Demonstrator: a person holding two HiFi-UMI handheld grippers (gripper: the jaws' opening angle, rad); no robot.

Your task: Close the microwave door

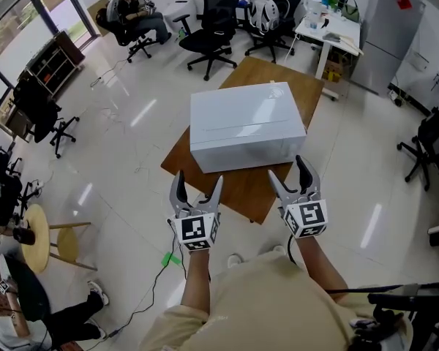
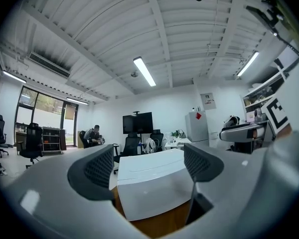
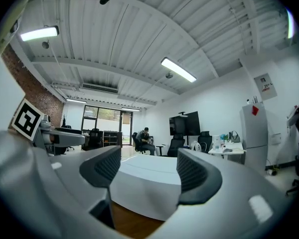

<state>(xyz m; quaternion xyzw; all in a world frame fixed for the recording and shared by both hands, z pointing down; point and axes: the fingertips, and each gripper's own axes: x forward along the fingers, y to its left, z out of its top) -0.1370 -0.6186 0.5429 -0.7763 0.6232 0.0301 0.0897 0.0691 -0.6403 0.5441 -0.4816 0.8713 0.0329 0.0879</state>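
The left gripper (image 1: 199, 180) and right gripper (image 1: 286, 167) are held side by side, both pointing at the microwave (image 1: 245, 123). The left fingers (image 2: 97, 171) stand wide apart with nothing gripped. In the left gripper view, the gap between them is filled by the microwave's near face and top. The right fingers (image 3: 195, 172) are also spread and empty, and the same white box shows between them, set a little further back.

The microwave sits on a wooden table (image 1: 243, 190), just ahead of both pairs of fingertips. It lies a little to the right of the left fingers and a little to the left of the right ones. A strip of bare table lies between the fingertips and the face nearest them, so neither gripper touches it. That face looks flat and flush, with no door swung out. The fingertips hang over the table's near edge.
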